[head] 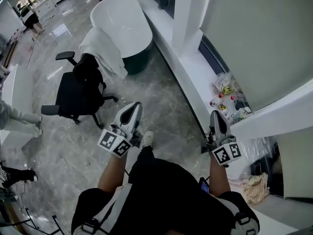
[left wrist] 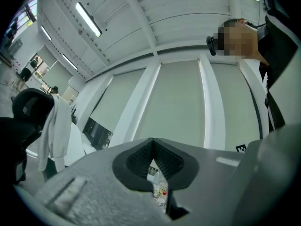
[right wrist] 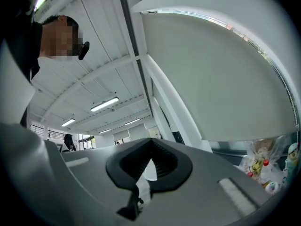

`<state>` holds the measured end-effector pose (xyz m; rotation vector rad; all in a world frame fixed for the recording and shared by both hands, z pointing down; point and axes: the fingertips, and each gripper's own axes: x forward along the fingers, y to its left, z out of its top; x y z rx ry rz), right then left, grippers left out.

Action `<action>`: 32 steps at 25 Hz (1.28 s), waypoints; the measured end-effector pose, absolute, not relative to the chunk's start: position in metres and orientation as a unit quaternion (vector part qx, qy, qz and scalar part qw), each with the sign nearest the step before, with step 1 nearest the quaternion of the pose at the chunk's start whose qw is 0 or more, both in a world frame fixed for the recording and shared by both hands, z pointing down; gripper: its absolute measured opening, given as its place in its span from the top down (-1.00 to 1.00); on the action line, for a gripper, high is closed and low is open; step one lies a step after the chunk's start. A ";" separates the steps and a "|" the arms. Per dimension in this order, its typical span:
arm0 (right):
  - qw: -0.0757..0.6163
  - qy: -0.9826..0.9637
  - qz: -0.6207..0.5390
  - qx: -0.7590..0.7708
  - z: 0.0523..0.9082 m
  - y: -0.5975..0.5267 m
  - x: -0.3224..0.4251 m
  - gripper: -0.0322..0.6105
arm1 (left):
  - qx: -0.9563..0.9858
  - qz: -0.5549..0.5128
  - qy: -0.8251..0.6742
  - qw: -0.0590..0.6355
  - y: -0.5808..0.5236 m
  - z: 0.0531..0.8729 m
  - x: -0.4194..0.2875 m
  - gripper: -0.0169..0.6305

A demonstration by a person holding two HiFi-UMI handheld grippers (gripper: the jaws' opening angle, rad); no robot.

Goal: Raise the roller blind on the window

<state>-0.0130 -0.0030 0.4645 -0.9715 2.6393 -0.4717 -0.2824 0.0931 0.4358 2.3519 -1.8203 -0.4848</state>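
1. Two tongs are in the head view. The left tongs [head: 134,106] are at 6 o'clock and the right tongs [head: 217,115] at 5 o'clock, each carrying one marker cube.
2. Both tongs are squeezed fully together with nothing between them. Each gripper view shows this for its own pair, the left tongs [left wrist: 153,155] and the right tongs [right wrist: 150,157].
3. One roller blind [head: 254,33] fills the picture's 2 o'clock corner as a pale grey-green sheet. It is at 1 o'clock from the right tongs and well apart from both pairs.
4. In the left gripper view, at least three lowered blind panels [left wrist: 178,102] stand at 12 o'clock above the jaws, divided by white pillars [left wrist: 141,102].
5. In the right gripper view, the blind [right wrist: 211,79] hangs at 1 o'clock, with its bottom edge just above a dark strip of window.
6. Also counted are one white bathtub [head: 122,21] at 11 o'clock, one towel [head: 102,50] and one black office chair [head: 78,89] at 9 o'clock.
7. The blind's top is cut off by the frame. The plastic-wrapped items [head: 227,89] by the window ledge [head: 181,67] are too small to identify. One bystander [head: 30,17] is small and distant.
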 end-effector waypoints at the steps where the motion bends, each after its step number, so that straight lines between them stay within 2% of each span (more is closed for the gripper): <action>1: 0.147 0.912 -0.160 -0.347 0.463 -0.011 -0.014 0.89 | 0.786 -0.161 -0.593 0.063 0.081 0.434 -0.286 0.94; 13: 0.157 0.882 -0.128 -0.426 0.448 -0.078 -0.058 0.89 | 0.853 -0.128 -0.503 0.051 -0.035 0.426 -0.332 0.94; 21: 0.152 0.851 -0.107 -0.492 0.442 -0.091 -0.054 0.89 | 0.886 -0.139 -0.439 0.064 -0.087 0.429 -0.335 0.94; 26: 0.158 0.826 -0.101 -0.531 0.434 -0.086 -0.036 0.89 | 0.908 -0.133 -0.391 0.075 -0.122 0.433 -0.311 0.94; 32: 0.160 0.788 -0.075 -0.589 0.424 -0.086 0.033 0.89 | 0.933 -0.128 -0.326 0.085 -0.163 0.431 -0.231 0.94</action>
